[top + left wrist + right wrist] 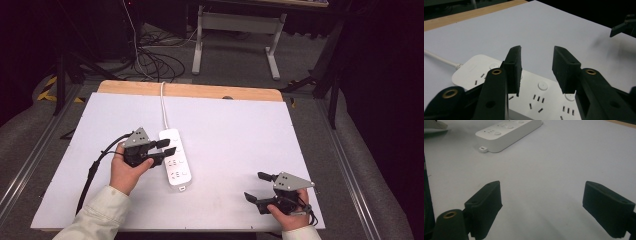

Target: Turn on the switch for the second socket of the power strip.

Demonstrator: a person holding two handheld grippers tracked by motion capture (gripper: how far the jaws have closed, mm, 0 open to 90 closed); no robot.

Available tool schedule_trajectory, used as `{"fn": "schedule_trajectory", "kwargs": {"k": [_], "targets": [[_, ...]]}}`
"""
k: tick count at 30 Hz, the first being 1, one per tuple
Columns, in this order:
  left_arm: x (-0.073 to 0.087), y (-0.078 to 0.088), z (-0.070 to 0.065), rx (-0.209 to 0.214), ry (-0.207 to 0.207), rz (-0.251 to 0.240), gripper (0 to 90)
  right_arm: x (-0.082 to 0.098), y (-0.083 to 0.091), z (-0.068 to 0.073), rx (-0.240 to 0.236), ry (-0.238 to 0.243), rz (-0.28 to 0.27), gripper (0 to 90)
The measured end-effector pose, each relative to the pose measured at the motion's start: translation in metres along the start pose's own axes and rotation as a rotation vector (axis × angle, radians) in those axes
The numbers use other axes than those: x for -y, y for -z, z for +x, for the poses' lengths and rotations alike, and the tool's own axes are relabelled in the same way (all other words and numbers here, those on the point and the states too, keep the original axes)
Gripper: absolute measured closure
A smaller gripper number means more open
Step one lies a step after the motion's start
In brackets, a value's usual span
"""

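White power strip (175, 159) is lying flat on the white worktop (240, 135), left of centre, long axis running roughly away from the person. Its white cord (163, 107) is leading off the far end toward the wooden back edge, where it is passing out of sight.

Left gripper (164, 147) is hovering at the strip's left side, fingers (514, 67) parted with a clear gap and holding nothing. In the left gripper view the fingers are reaching over the strip (541, 97); whether they are touching its top cannot be told. The fingers are covering part of the strip's face, and its near end is being cut off by the bottom edge. Socket slots and round buttons are showing; no readable lettering.

Right gripper (260, 187) is sitting near the worktop's front right corner, well apart from the strip, fingers (486, 205) spread wide and empty. In the right gripper view the strip (509, 132) is lying far off at top left, its far end cut off by the frame; a small tab at its near end is too small to read.

No brand or label is legible anywhere. Floor beyond the worktop is dim.
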State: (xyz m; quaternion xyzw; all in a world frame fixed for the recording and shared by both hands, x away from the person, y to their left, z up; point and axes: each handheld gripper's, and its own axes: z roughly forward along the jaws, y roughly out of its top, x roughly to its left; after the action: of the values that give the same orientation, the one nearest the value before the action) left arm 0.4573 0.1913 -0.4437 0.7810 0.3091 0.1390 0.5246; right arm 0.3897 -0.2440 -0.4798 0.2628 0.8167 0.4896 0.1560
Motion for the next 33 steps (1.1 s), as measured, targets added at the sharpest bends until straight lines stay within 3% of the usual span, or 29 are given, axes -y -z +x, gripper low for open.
{"fn": "schedule_trajectory", "kwargs": {"k": [3,9,13,19,26,33], "targets": [[0.002,-0.005,0.001,0.005,0.001,0.001,66.3,0.000,0.000,0.000,0.000,0.001,0.000,15.7],[0.006,-0.016,0.008,-0.027,-0.019,0.008,72.5,0.000,0.000,0.000,-0.004,0.002,0.001,15.6],[0.009,-0.022,0.011,-0.023,-0.001,0.009,77.3,0.001,-0.001,0.000,-0.007,0.007,0.009,15.4],[0.013,-0.028,0.014,-0.018,-0.010,0.033,83.8,0.001,-0.001,0.000,-0.011,0.006,0.009,15.1],[0.019,-0.037,0.020,-0.027,-0.021,0.062,88.4,0.001,-0.001,0.000,-0.015,0.009,0.013,14.7],[0.022,-0.043,0.020,-0.010,0.008,0.069,89.8,0.002,-0.003,0.000,-0.019,0.011,0.023,14.1]]}}
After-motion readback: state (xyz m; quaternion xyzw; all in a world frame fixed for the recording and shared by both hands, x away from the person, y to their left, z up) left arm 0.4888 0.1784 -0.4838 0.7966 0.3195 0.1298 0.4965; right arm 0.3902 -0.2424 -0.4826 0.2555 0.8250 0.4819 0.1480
